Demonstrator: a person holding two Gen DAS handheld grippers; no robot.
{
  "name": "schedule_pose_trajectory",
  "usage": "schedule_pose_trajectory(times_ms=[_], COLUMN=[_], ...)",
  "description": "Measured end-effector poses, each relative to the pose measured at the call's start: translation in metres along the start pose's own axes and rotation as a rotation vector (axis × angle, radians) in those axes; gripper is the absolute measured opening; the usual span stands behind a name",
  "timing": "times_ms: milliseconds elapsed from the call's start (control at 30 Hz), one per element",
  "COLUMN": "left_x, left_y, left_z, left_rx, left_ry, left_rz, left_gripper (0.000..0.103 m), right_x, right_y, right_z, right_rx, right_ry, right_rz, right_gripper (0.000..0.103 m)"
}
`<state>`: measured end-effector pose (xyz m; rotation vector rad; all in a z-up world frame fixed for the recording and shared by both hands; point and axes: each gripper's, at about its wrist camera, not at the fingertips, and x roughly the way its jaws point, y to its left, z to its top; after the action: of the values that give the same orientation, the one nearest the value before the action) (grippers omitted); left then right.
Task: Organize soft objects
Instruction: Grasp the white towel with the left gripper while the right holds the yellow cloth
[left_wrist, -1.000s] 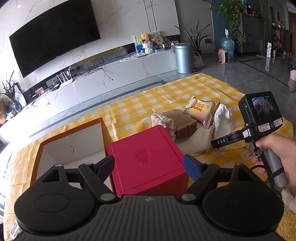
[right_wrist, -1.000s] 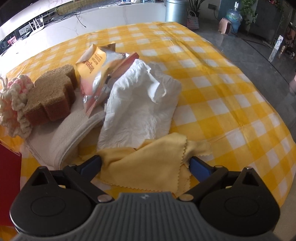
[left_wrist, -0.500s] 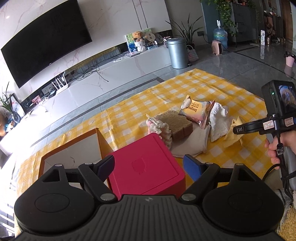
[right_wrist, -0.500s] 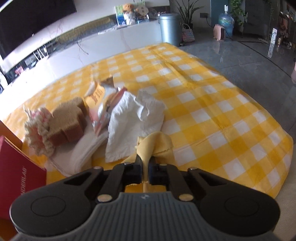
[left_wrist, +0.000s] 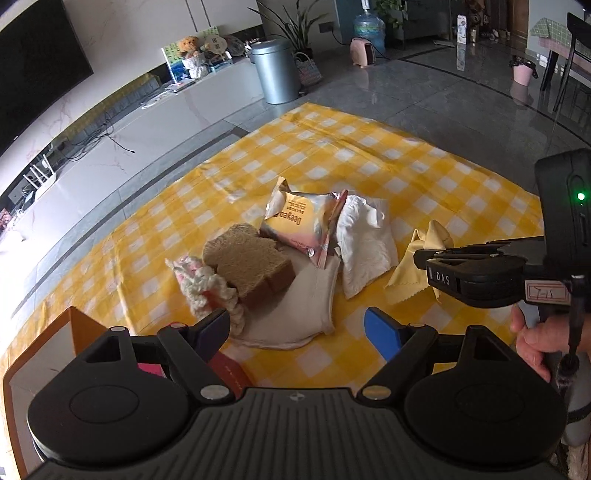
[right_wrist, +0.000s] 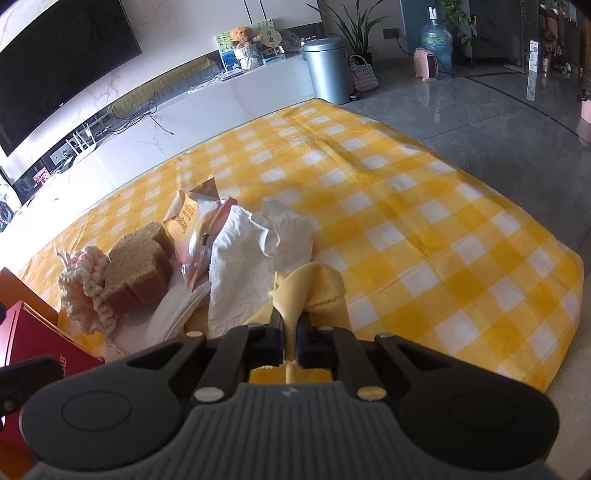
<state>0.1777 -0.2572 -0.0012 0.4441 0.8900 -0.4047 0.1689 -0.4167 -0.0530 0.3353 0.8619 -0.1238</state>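
Pick-up step: right gripper (right_wrist: 290, 332) pinching yellow cloth (right_wrist: 314, 284), lifted off mat; left gripper (left_wrist: 297, 328) spread, empty; next, carry to box (left_wrist: 44, 354)

Glossy grey tiled floor (right_wrist: 480, 110) catching daylight, marble-look wall behind with a big black television (right_wrist: 62, 62). Long white low cabinet (right_wrist: 207, 107) underneath, teddy bear (right_wrist: 242, 37) on top, grey bin (right_wrist: 327, 70) at its end. Further right, potted plant (right_wrist: 354, 26), water bottle (right_wrist: 436, 40), small pink heater (right_wrist: 426, 62).

I'm holding my right gripper (right_wrist: 290, 328) pinched tight at lower centre of its view, while my left gripper (left_wrist: 297, 325) is hanging wide open
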Motion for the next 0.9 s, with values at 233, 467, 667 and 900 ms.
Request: schedule_pose_trajectory(times_ms=[233, 467, 667, 900], left_x=[0.064, 0.114, 0.129, 0.124], left_y=[-0.010, -0.008, -0.003, 0.005], left_z=[0.015, 0.009, 0.006, 0.005], left_rx=[-0.021, -0.056, -0.107, -0.165], left_ry=[0.142, 0.247, 0.296, 0.329], left_rz=[0.022, 0.073, 0.053, 0.001], left_gripper=[0.097, 0.094, 0.076, 0.033], right_x=[0.001, 0.000, 0.005, 0.004], right_y=[-0.002, -0.006, 0.000, 0.002], right_z=[0.000, -0.001, -0.001, -0.001], right_rx=[-0.003, -0.002, -0.034, -0.041], right_ry=[0.002, 0.002, 0.020, 0.015], right_rz=[-0.001, -0.009, -0.013, -0.007], right_gripper=[0.004, 0.004, 0.004, 0.004])
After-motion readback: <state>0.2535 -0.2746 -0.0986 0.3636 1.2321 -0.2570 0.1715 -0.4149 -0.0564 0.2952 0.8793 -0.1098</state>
